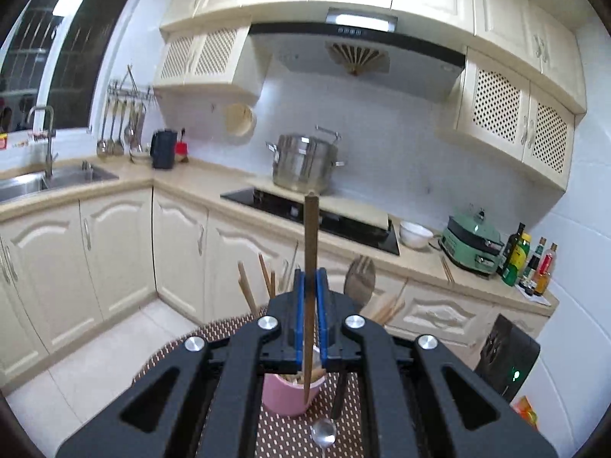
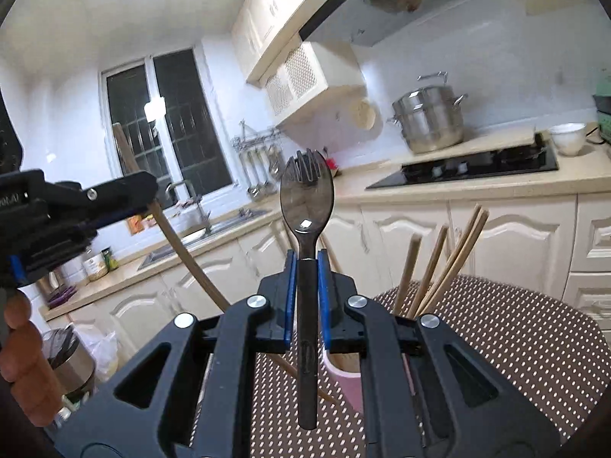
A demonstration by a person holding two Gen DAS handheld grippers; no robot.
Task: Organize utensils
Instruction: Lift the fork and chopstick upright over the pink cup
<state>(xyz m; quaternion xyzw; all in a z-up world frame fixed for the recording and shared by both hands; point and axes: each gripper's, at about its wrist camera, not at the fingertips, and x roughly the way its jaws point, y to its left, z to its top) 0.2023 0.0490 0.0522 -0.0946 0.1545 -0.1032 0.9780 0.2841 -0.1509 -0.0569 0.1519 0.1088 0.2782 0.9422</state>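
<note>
The left gripper (image 1: 310,286) squeezes a chopstick (image 1: 310,252) pointing to 12 o'clock, the right gripper (image 2: 305,267) squeezes a dark spork (image 2: 306,206) – each could slip and miss the pink cup (image 1: 284,397) just beyond, at 6 o'clock.

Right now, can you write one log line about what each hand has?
left gripper: shut on chopstick | right gripper: shut on spork | pink cup: below, on dotted mat
</note>
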